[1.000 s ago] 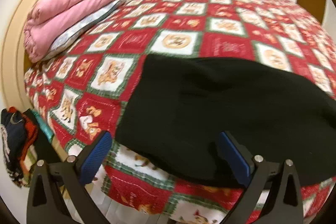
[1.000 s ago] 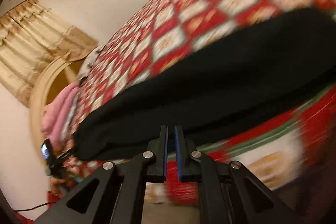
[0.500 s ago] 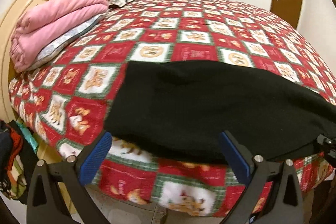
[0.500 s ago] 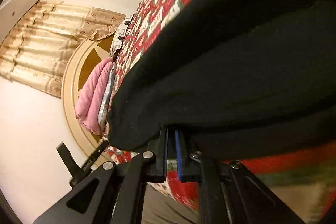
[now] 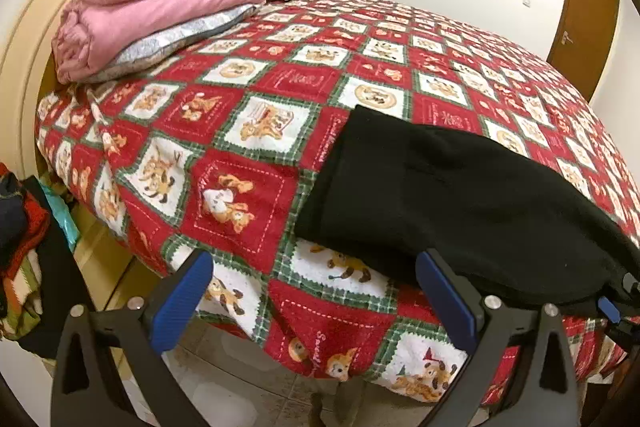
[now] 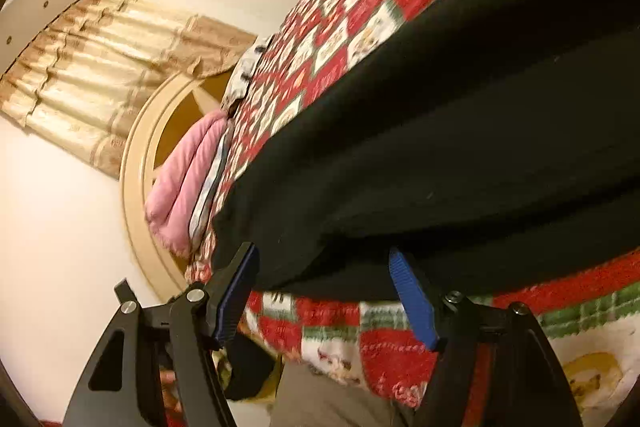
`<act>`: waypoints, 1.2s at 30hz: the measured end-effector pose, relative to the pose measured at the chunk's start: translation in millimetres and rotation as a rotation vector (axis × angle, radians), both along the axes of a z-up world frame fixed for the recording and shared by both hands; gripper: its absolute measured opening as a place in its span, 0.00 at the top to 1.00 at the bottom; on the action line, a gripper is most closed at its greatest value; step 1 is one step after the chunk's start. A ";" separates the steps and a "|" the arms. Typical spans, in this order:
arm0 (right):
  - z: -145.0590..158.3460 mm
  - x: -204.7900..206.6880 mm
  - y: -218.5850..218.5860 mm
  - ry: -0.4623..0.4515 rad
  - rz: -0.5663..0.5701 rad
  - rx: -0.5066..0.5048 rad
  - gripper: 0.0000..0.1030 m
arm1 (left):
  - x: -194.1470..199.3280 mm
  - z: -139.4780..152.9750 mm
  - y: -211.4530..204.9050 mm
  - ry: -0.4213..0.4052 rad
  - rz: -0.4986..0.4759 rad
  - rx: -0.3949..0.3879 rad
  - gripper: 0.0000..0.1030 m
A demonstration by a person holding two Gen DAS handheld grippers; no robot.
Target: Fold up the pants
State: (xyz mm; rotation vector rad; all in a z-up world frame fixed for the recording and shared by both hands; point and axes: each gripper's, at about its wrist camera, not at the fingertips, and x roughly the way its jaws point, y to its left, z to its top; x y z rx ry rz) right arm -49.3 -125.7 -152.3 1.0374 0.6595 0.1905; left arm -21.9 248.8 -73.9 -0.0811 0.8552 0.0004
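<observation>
Left wrist view: left gripper (image 5: pixel 314 291) jaws wide apart, empty, over the near bed edge; black pants (image 5: pixel 460 199) lie folded on the patterned bedspread (image 5: pixel 248 163), right and near. Pink blanket (image 5: pixel 160 3) far left.
Right wrist view: right gripper (image 6: pixel 324 291) jaws just opened, pants (image 6: pixel 460 155) edge between them, not pinched.

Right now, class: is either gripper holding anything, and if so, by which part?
Nothing is held. The left gripper stands open; the right gripper, its jaws just opened, no longer pinches the black fabric pants.
</observation>
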 end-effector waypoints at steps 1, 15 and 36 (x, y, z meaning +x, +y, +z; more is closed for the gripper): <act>-1.4 3.3 -1.7 -0.001 -0.011 0.015 0.34 | 0.4 -0.7 0.2 0.002 -0.002 -0.011 0.00; 0.7 -13.1 14.5 0.032 -0.024 -0.016 0.96 | -5.7 5.1 9.5 -0.019 -0.005 -0.016 0.00; 72.2 21.0 50.1 -0.121 0.186 -0.428 0.55 | 37.6 18.7 -39.7 -0.043 -0.068 0.070 0.00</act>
